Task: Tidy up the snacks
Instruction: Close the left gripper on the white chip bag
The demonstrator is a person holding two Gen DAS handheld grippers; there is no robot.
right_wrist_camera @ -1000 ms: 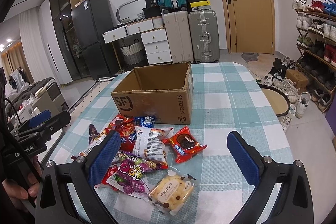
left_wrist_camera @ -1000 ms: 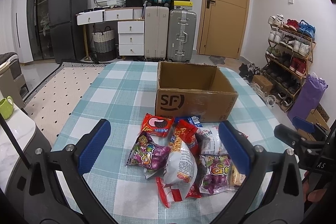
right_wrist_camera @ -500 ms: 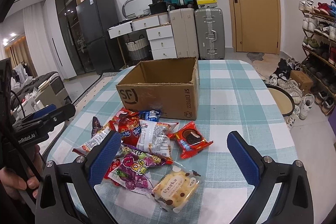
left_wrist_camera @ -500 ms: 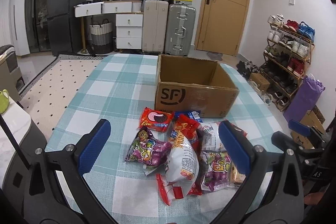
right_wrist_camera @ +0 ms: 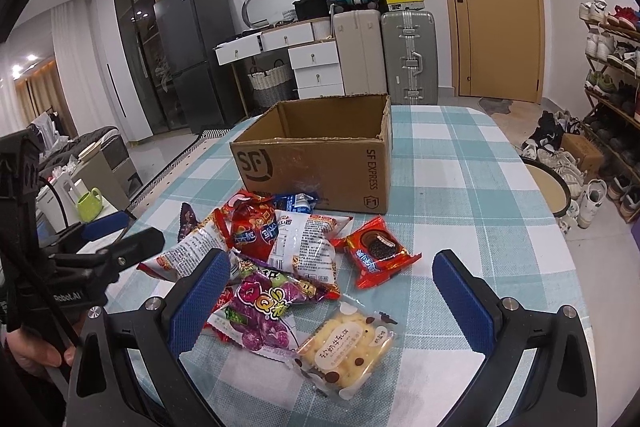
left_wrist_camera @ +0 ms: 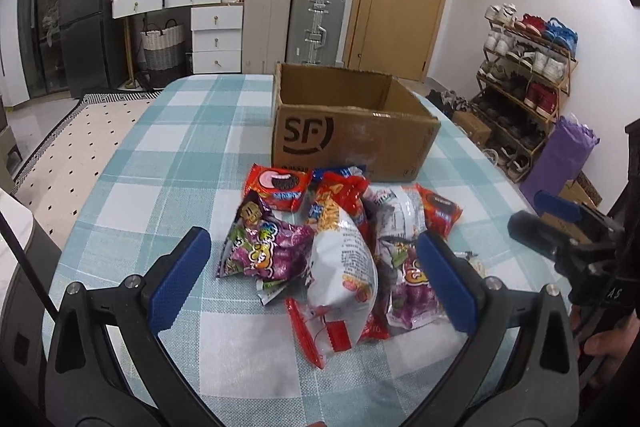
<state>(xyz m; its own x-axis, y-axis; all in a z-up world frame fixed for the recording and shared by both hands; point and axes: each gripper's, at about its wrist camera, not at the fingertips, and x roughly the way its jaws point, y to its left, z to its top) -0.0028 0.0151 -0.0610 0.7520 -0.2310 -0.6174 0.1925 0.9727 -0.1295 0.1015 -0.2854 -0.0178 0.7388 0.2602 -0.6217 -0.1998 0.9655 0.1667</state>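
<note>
An open brown SF cardboard box (left_wrist_camera: 352, 131) (right_wrist_camera: 320, 163) stands on the checked table, and no snack shows inside it. In front of it lies a heap of snack packets: a white-and-red bag (left_wrist_camera: 344, 267), a purple candy bag (left_wrist_camera: 264, 247) (right_wrist_camera: 260, 311), red cookie packs (left_wrist_camera: 280, 187) (right_wrist_camera: 376, 251) and a yellow cake pack (right_wrist_camera: 344, 351). My left gripper (left_wrist_camera: 312, 275) hangs open over the near side of the heap, around the white bag. My right gripper (right_wrist_camera: 332, 303) is open too, above the cake pack and purple bag. Nothing is held.
The teal checked tablecloth (left_wrist_camera: 168, 155) (right_wrist_camera: 472, 187) has bare cloth left and right of the box. Suitcases (left_wrist_camera: 296, 23), a white drawer unit (left_wrist_camera: 216, 39), a shoe rack (left_wrist_camera: 528, 67) and a round stool (right_wrist_camera: 548, 191) stand beyond. A green mug (right_wrist_camera: 90, 203) sits at left.
Both grippers have moved forward and lower toward the snack heap, so the box and packets look larger. Both stay open. No packet has moved.
</note>
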